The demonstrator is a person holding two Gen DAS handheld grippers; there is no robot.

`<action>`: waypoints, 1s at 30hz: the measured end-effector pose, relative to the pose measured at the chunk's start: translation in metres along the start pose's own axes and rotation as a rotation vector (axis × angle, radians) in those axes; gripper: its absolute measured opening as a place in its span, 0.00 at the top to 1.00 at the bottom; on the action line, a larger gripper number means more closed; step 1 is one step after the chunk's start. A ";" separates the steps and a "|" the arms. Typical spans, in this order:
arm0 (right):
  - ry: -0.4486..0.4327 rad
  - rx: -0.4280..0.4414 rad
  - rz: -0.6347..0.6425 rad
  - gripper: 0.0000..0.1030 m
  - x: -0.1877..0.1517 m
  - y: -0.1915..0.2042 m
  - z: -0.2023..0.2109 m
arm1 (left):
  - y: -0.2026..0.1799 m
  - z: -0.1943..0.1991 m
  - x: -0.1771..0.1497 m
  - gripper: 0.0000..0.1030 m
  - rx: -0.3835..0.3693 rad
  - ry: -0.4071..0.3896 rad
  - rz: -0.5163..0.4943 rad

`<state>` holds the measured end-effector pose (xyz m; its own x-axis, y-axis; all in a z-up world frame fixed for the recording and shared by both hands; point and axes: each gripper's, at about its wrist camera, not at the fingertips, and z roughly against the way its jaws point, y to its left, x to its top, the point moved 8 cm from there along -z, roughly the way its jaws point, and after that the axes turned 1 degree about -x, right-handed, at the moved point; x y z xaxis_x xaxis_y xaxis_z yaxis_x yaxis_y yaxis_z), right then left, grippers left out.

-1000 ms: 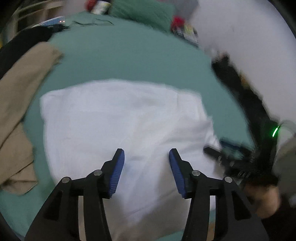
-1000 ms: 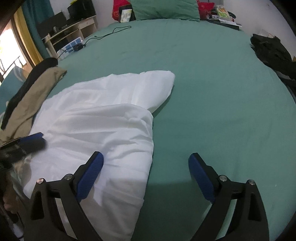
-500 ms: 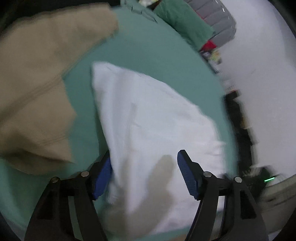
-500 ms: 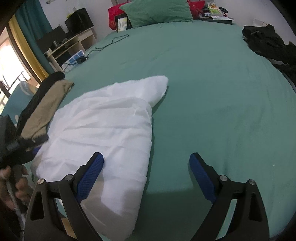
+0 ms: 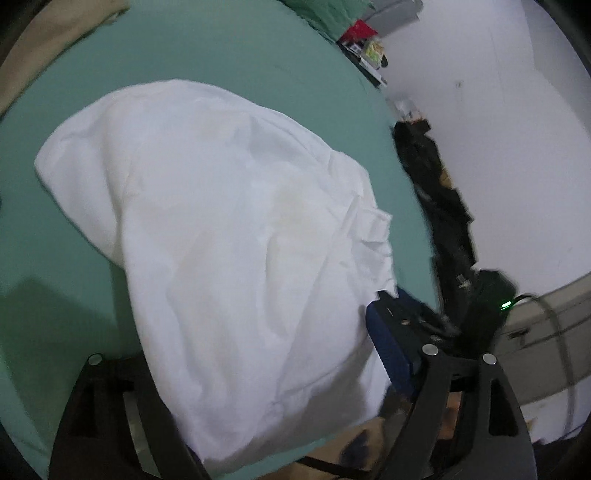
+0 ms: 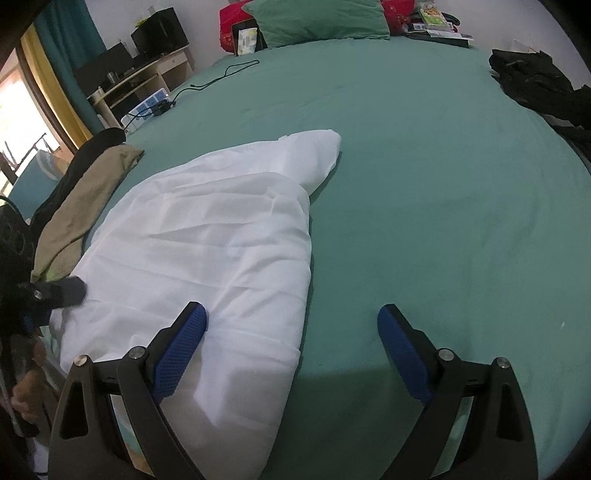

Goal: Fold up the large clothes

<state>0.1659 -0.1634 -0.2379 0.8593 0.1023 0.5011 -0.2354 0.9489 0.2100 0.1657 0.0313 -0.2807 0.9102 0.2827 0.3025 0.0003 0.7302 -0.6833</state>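
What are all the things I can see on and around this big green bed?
white garment: one, white, partly folded, near side of bed
bed sheet: one, green
tan garment: one, beige, left edge
black clothes: one pile, black, right edge
pillow: one, green, far end
cable: one, black, far left
left gripper: black with blue pads, jaws opening around white cloth
right gripper: black with blue pads, open
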 end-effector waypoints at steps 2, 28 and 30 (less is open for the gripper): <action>-0.003 0.028 -0.015 0.10 0.001 0.001 0.004 | 0.000 -0.001 -0.001 0.19 0.040 -0.004 -0.029; -0.024 0.255 -0.202 0.64 -0.006 0.018 -0.002 | -0.027 -0.016 0.007 0.69 0.198 -0.095 -0.240; -0.031 0.253 -0.189 0.69 -0.007 0.020 0.003 | -0.028 -0.014 0.007 0.70 0.194 -0.105 -0.228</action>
<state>0.1540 -0.1457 -0.2344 0.8854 -0.0814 0.4576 -0.1817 0.8456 0.5019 0.1778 0.0040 -0.2682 0.8481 0.1539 0.5070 0.1108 0.8843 -0.4537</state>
